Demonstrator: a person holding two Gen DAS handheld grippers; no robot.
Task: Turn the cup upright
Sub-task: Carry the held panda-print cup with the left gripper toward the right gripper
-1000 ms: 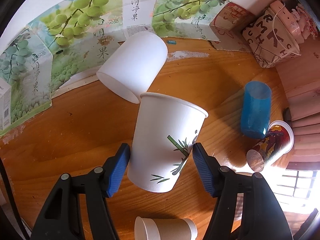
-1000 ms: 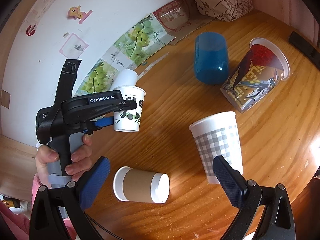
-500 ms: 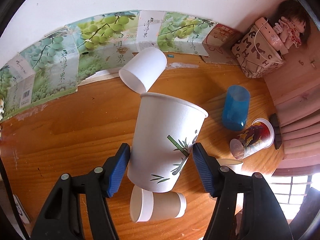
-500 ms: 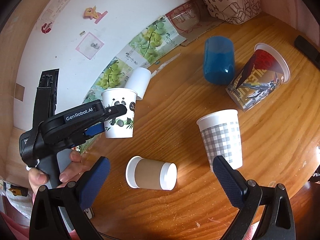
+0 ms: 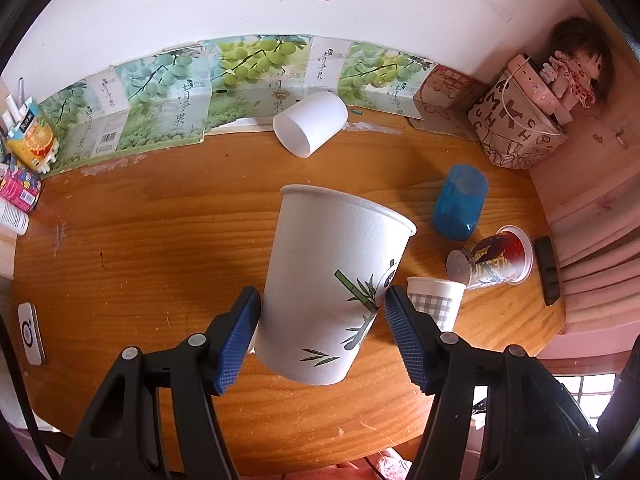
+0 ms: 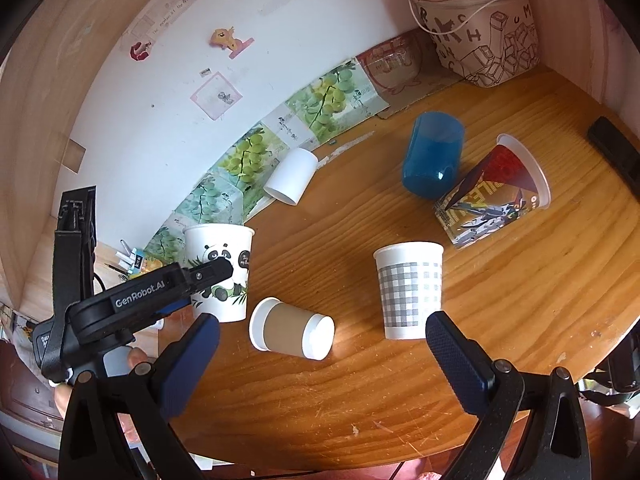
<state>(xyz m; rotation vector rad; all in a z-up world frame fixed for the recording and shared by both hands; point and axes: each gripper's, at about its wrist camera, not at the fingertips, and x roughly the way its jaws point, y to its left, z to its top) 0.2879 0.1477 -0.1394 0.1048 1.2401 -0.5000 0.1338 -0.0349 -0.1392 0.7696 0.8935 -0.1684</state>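
Note:
My left gripper is shut on a white panda paper cup and holds it mouth up above the wooden table. The same cup and the left gripper show at the left of the right wrist view. My right gripper is open and empty above the table's front edge. A brown-sleeved paper cup lies on its side between its fingers' line of sight. A grey checked cup stands upright.
A plain white cup, a blue cup and a printed red cup lie on their sides farther back. A patterned bag stands at the back right corner. Cartons line the wall. A dark phone lies at the right edge.
My left gripper has risen and pulled back with the panda cup, so more of the table shows. The right gripper has also drawn back a little. The cups on the table have not moved.

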